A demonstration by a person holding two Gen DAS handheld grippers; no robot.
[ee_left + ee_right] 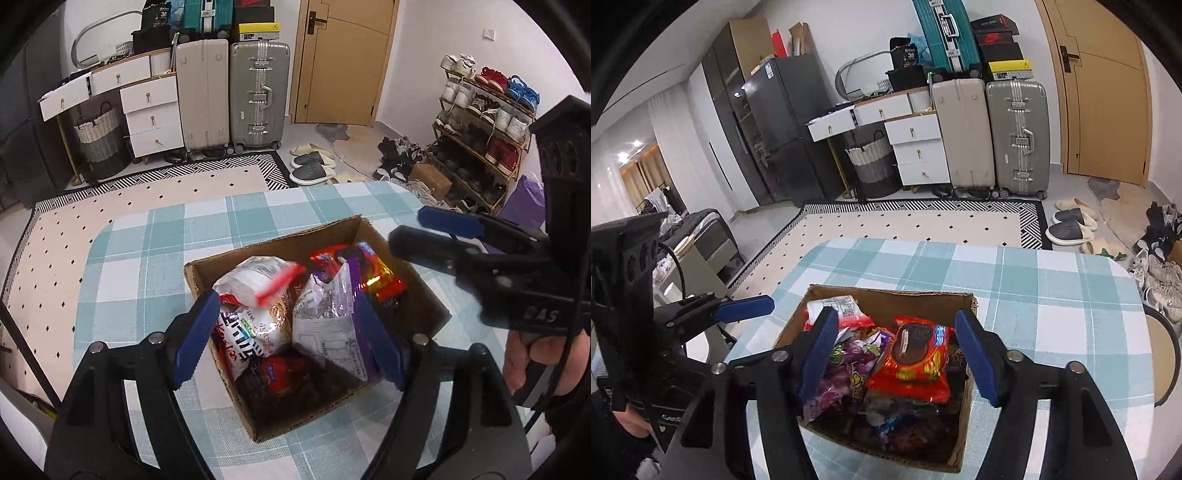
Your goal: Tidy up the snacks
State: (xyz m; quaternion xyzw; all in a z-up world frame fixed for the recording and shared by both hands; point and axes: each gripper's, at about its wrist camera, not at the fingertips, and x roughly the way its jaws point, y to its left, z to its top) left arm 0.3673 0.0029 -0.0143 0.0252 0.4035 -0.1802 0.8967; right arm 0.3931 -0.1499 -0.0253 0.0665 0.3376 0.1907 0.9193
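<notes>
Currently: one cardboard box (280,251) at table (140,258) centre, bare checked cloth all round — snack packets (916,354) inside, count unclear. Left gripper (288,339), right gripper (897,354) — jaws released, empty, above box.

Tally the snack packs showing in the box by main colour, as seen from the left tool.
Inside the cardboard box:
White packs: 2 (one with a red strip, one with a purple edge)
Red packs: 2 (far corner, near bottom)
White and red pack with big lettering: 1
Total: 5 visible; more may lie underneath.
</notes>
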